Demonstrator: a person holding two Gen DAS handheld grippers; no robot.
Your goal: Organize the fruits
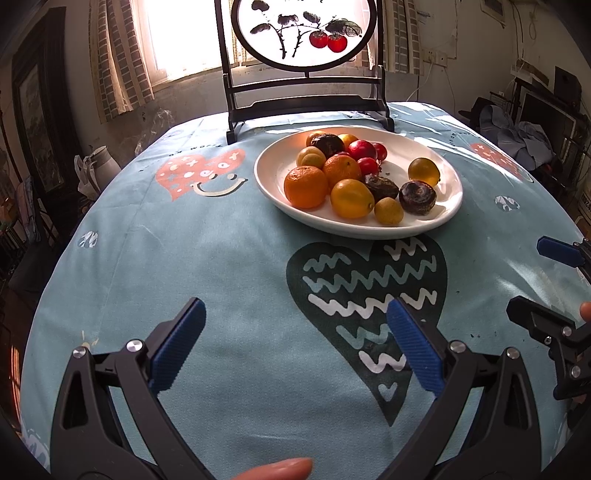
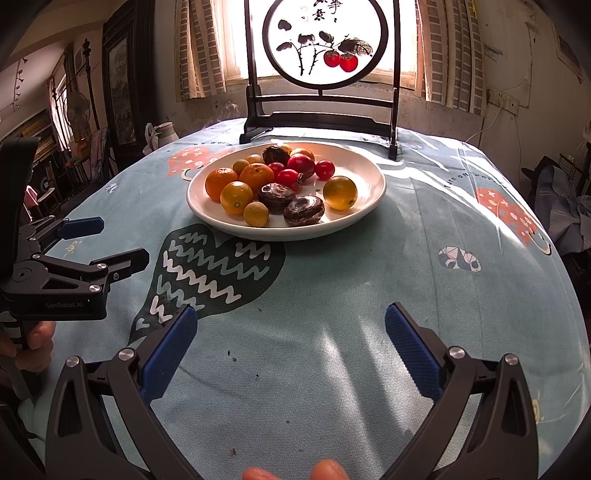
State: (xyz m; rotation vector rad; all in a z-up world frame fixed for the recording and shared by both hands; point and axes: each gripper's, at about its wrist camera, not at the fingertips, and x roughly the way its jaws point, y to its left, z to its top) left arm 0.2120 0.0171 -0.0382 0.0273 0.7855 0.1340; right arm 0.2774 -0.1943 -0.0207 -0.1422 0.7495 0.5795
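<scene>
A white plate sits on the table ahead of both grippers. It holds several fruits: oranges, yellow citrus, red tomatoes and dark wrinkled passion fruits. My left gripper is open and empty above the cloth, well short of the plate. My right gripper is open and empty too, also short of the plate. The left gripper also shows in the right wrist view, and the right gripper in the left wrist view.
The table wears a light blue cloth with heart prints. A dark wooden stand with a round painted screen stands behind the plate. A white jug sits off the table's far left.
</scene>
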